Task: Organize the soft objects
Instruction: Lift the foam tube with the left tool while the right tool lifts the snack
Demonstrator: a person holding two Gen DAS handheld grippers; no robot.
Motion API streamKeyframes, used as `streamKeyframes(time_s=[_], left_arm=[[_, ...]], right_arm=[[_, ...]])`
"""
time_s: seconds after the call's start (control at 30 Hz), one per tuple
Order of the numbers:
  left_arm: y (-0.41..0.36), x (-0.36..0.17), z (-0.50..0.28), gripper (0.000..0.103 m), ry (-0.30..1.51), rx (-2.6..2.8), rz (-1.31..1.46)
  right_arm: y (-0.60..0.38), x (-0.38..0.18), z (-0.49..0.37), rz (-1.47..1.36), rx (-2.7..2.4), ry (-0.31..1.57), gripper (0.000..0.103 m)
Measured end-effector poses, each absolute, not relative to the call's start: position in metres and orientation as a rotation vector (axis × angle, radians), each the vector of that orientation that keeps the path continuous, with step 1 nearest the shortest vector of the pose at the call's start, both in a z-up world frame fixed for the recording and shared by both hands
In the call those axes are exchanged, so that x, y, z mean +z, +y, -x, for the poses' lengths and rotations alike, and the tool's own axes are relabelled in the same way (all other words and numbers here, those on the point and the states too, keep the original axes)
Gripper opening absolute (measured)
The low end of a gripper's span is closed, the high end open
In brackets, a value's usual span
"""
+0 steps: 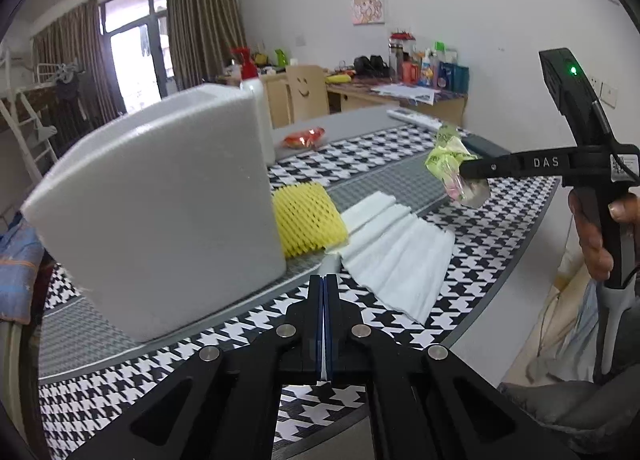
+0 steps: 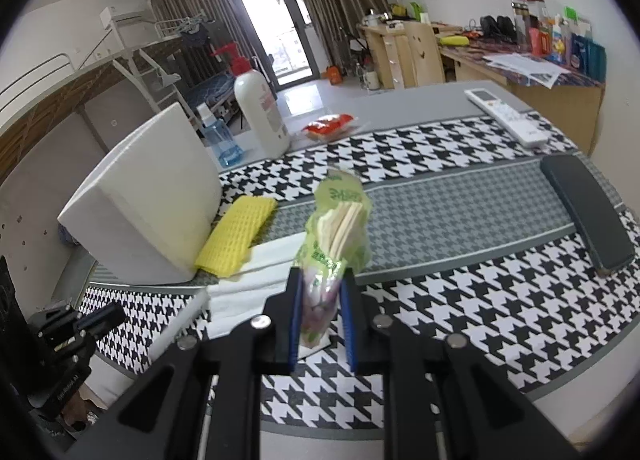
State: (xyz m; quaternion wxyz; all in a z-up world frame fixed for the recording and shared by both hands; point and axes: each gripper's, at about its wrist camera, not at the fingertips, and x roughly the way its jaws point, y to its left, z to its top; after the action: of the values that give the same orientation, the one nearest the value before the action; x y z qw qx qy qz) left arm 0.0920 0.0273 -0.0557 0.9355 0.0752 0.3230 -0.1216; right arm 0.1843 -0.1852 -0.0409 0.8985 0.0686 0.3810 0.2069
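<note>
We've got foam (image 2: 148, 195), net (image 2: 236, 234) and cloth (image 1: 394, 248) bunched at the tabletop's left edge – right gripper (image 2: 322, 316) clamps the tissue pack (image 2: 336, 227) aloft, left gripper (image 1: 325, 292) closed empty – red packet (image 2: 330, 124) remains.

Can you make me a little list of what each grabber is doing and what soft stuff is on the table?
left gripper: shut, holding nothing
right gripper: shut on green tissue pack, lifted off the table
white foam block: standing on checkered mat
yellow foam net: beside the block
white folded cloth: flat on the mat
</note>
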Motion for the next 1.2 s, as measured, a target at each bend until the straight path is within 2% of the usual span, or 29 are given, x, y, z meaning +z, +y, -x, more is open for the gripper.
streamKeyframes(time_s=[0.3, 0.37, 0.43, 0.5, 1.0, 1.1, 1.17, 1.2], left_arm=[[0.020, -0.089, -0.106, 0.003, 0.777, -0.239, -0.182], [0.023, -0.093, -0.110, 0.011, 0.786, -0.211, -0.184], [0.028, -0.094, -0.114, 0.042, 0.781, -0.187, -0.176], [0.031, -0.095, -0.115, 0.058, 0.776, -0.179, -0.163], [0.034, -0.110, -0.124, 0.057, 0.844, -0.188, -0.136], [0.033, -0.114, -0.125, 0.047, 0.855, -0.198, -0.127], [0.032, -0.114, -0.125, 0.044, 0.856, -0.194, -0.125], [0.032, -0.114, -0.124, 0.038, 0.855, -0.192, -0.124]], right_arm=[[-0.182, -0.044, -0.180, -0.123, 0.435, 0.799, 0.021], [-0.181, -0.045, -0.180, -0.121, 0.435, 0.802, 0.021], [-0.181, -0.046, -0.181, -0.121, 0.435, 0.803, 0.021], [-0.180, -0.046, -0.182, -0.118, 0.437, 0.803, 0.021], [-0.174, -0.068, -0.187, -0.035, 0.417, 0.855, 0.021], [-0.172, -0.074, -0.188, -0.016, 0.417, 0.871, 0.022], [-0.170, -0.078, -0.190, -0.008, 0.417, 0.885, 0.022], [-0.170, -0.080, -0.191, -0.005, 0.418, 0.890, 0.022]])
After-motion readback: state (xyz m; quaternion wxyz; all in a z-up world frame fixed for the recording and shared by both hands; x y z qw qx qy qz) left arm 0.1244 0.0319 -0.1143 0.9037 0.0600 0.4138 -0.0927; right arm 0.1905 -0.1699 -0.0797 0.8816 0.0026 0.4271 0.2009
